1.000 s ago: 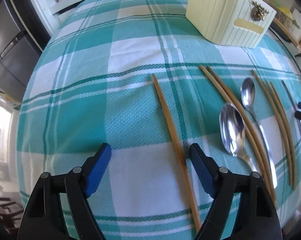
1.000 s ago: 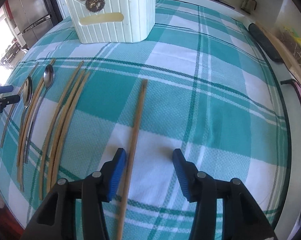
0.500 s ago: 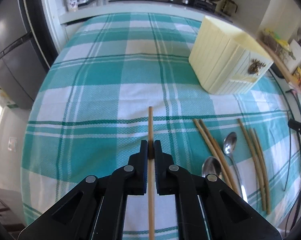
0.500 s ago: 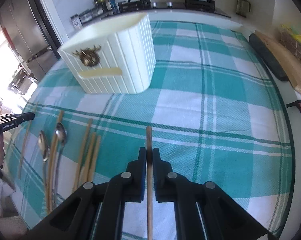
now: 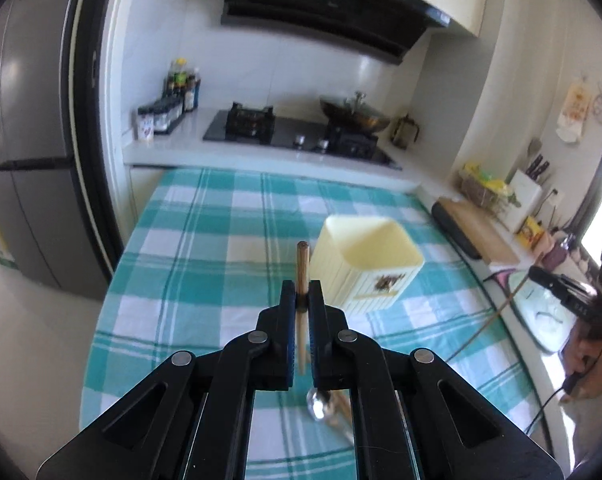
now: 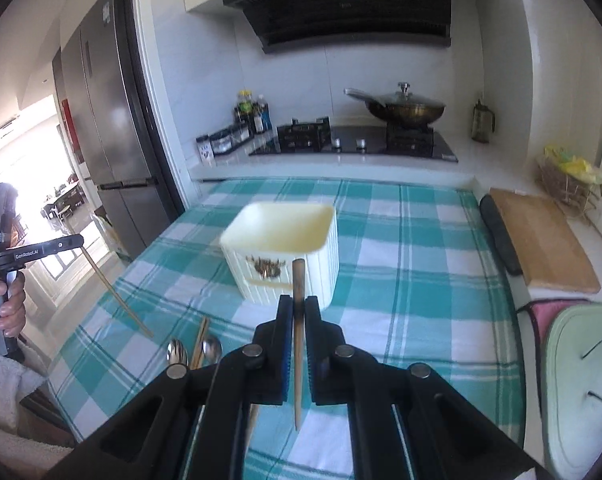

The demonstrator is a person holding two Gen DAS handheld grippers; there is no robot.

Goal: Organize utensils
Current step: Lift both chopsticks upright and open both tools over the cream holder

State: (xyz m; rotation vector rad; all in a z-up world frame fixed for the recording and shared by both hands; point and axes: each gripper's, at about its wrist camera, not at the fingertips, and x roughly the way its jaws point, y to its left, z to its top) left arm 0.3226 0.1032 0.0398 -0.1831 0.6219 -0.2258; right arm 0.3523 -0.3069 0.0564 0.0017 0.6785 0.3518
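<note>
Two chopsticks | one (image 5: 302, 276) clamped in left hand-held gripper (image 5: 302, 300) | other (image 6: 297, 320) in right (image 6: 297, 316)

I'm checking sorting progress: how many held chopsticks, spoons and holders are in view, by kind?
Held chopsticks: 2
Spoons: 2
Holder: 1
Total: 5
Loose chopsticks on the cloth are mostly hidden, so they are not counted.
</note>
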